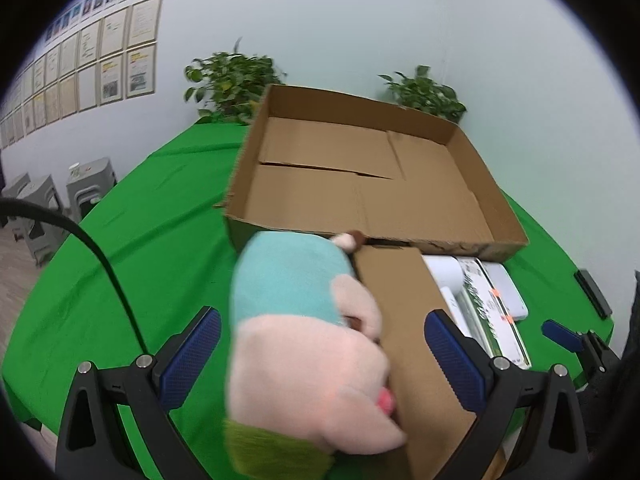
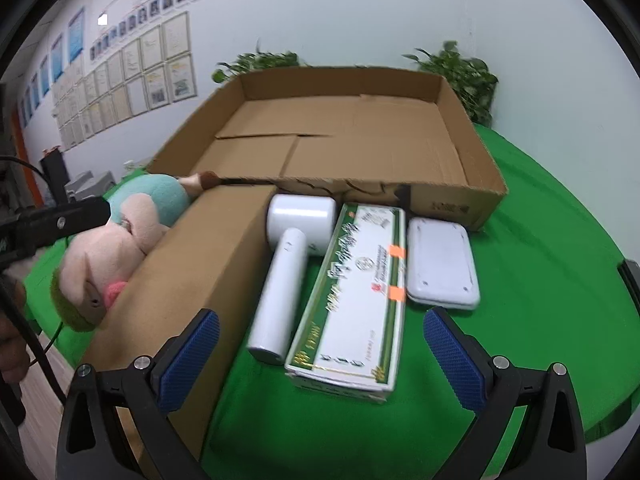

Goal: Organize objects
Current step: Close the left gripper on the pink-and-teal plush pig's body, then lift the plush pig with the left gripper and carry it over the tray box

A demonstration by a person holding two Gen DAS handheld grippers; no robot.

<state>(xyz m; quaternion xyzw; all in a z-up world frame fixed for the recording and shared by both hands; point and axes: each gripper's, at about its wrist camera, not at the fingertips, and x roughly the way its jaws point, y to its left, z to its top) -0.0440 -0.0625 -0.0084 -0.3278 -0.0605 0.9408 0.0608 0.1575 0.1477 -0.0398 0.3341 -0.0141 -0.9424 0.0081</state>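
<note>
Two grippers are in view, and five loose things lie in a row in front of one large open cardboard tray [image 2: 472, 128] on a green tablecloth [image 2: 540, 216]. Nearest the left wrist camera, the left gripper [image 1: 322, 356] has its jaws spread wide with nothing clamped; one plush toy [image 1: 304, 344], pink with a teal cap and a green tuft, sits between the blue pads [image 1: 192, 356] without visibly touching either, and its face presses against the long side of one closed brown box [image 1: 416, 344]. The right-hand pad overlaps that box in the picture, though whether it touches cannot be told. The right gripper [image 2: 320, 356] is likewise wide open and empty, hovering over the near end of one white and green carton [image 2: 356, 292], which lies lengthwise between its pads and below them. Just left of the carton lies one white hammer-shaped device [image 2: 288, 264], handle toward the camera, head toward the tray. Left of that is the brown box, then the plush toy. Just right of the carton lies one flat white case [image 2: 442, 264]. All five lie just in front of the tray's torn near wall. Behind the tray stand two potted plants [image 2: 460, 72] against a pale wall hung with many framed papers [image 2: 132, 76].
</note>
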